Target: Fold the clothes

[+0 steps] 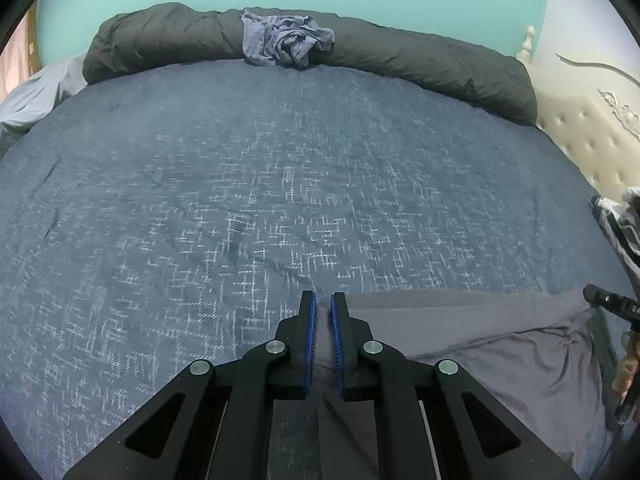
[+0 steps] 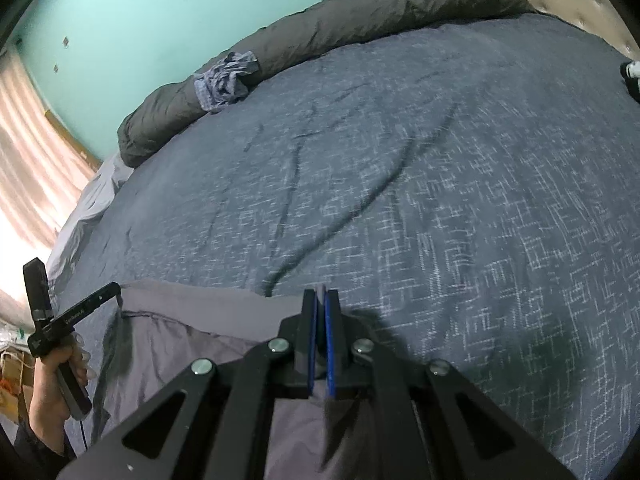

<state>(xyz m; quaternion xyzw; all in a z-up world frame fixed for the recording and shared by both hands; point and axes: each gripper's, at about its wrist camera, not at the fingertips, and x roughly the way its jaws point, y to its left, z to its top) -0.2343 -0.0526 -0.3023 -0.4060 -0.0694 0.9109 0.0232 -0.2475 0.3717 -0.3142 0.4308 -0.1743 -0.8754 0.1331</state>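
Observation:
A grey garment (image 1: 500,344) lies at the near edge of the bed, held between both grippers. My left gripper (image 1: 323,300) is shut on the garment's left end, with grey cloth pinched between its blue pads. My right gripper (image 2: 321,294) is shut on the garment's (image 2: 192,344) right end, cloth showing between the pads. The garment's top edge stretches fairly straight between the two grippers, and the cloth below it is wrinkled. The left gripper also shows at the left of the right wrist view (image 2: 72,316), held in a hand.
The blue patterned bedspread (image 1: 260,184) fills most of the view. A dark rolled duvet (image 1: 420,60) lies along the far edge with a crumpled blue garment (image 1: 286,42) on it. A striped cloth (image 1: 620,224) sits at the right edge by the padded headboard (image 1: 588,136).

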